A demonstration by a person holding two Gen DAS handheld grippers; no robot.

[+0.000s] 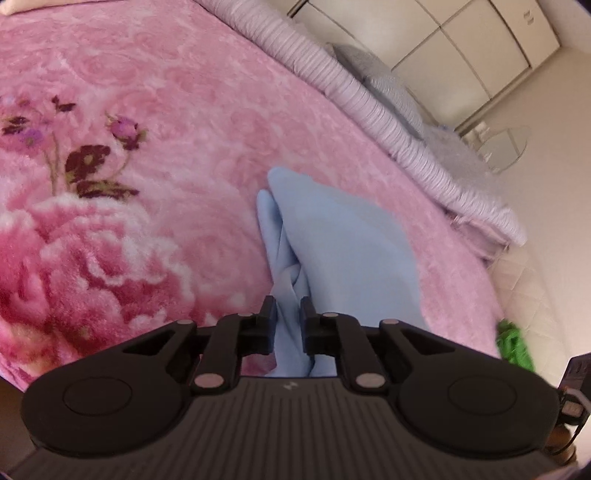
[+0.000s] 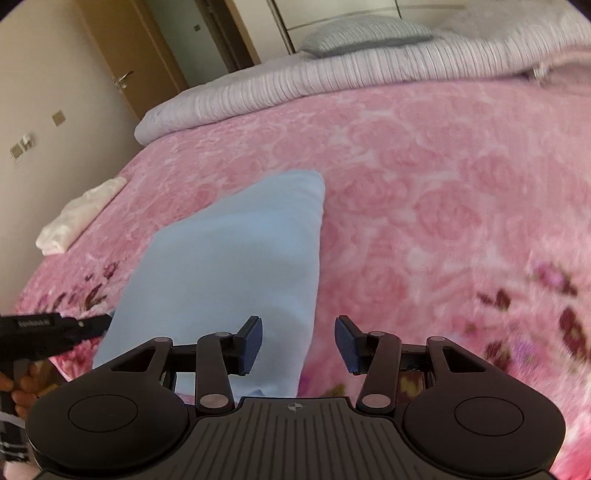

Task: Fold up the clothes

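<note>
A light blue garment (image 1: 343,240) lies on the pink floral blanket (image 1: 166,92), with a bunched fold running back between the left gripper's jaws. My left gripper (image 1: 289,317) is shut on that fold. In the right wrist view the same garment (image 2: 236,258) stretches as a smooth panel from the near left toward the bed's middle, and the left gripper (image 2: 99,323) holds its near left edge, with a person's hand behind it. My right gripper (image 2: 299,341) stands open just above the garment's right edge, its blue pads apart and not pressing on the cloth.
A folded white cloth (image 2: 81,218) lies at the bed's left edge. A lilac ribbed quilt (image 2: 295,85) and a grey pillow (image 2: 365,35) sit at the far side. A green item (image 1: 513,343) lies on the floor beside the bed, near a glass table (image 1: 509,147) and a wardrobe (image 1: 461,48).
</note>
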